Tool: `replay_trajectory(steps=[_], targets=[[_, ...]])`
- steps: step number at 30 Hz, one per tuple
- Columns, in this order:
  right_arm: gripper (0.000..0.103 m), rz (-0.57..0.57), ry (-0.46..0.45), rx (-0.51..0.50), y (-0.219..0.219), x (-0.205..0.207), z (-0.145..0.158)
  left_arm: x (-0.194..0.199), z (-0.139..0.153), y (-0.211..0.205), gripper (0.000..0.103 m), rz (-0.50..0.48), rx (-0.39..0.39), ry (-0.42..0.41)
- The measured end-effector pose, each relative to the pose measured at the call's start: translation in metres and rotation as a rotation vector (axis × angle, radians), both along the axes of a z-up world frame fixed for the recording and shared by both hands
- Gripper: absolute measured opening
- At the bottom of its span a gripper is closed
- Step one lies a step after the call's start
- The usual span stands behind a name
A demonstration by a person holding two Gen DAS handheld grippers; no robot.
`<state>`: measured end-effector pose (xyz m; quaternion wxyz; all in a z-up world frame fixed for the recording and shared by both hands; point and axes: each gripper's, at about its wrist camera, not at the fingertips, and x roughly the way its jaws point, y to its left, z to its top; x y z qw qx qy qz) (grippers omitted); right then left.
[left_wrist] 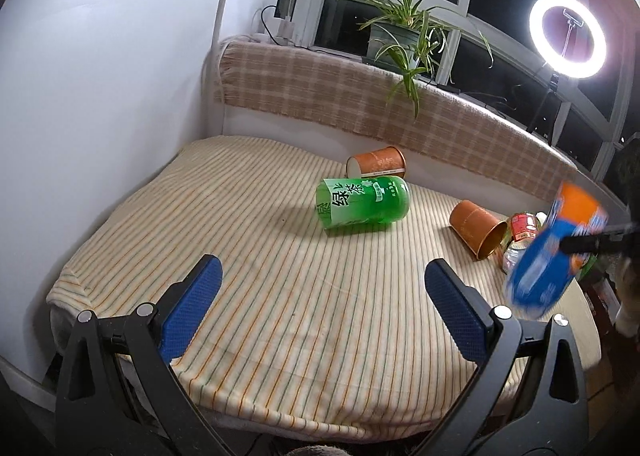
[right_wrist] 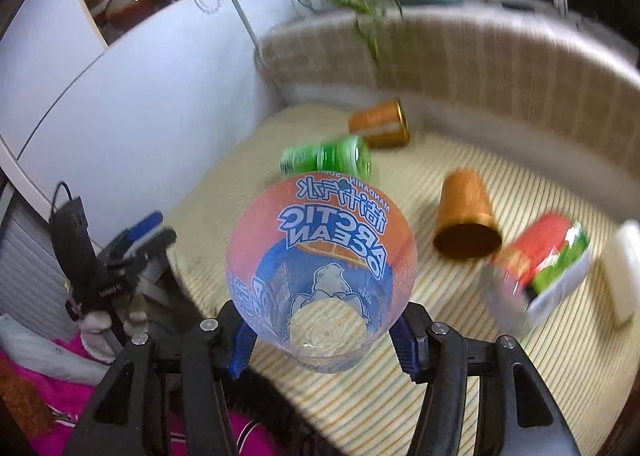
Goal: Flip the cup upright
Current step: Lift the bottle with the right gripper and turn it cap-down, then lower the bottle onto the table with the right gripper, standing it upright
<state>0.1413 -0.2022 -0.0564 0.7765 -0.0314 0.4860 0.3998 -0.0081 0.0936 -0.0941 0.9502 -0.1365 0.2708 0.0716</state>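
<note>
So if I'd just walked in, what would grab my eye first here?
Probably the clear Arctic Ocean cup with its orange and blue label, clamped in the right gripper and held above the striped cloth. Next, the green tea cup lying on its side mid-table, with two orange paper cups tipped over nearby. The ring light glares by the dark window.
</note>
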Motion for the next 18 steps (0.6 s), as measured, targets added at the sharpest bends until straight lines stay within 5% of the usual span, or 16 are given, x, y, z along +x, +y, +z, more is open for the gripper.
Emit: replay_trajectory(steps=[10,18], targets=[[0.06,-0.032,0.248,0.132,0.006,0.027,-0.068,-0.012,0.001,0.006,0.103,0.029,-0.004,0.004],[0.061,-0.042,0.3,0.127,0.032,0.049,-0.094,-0.012,0.002,0.007,0.103,0.017,-0.011,0.004]])
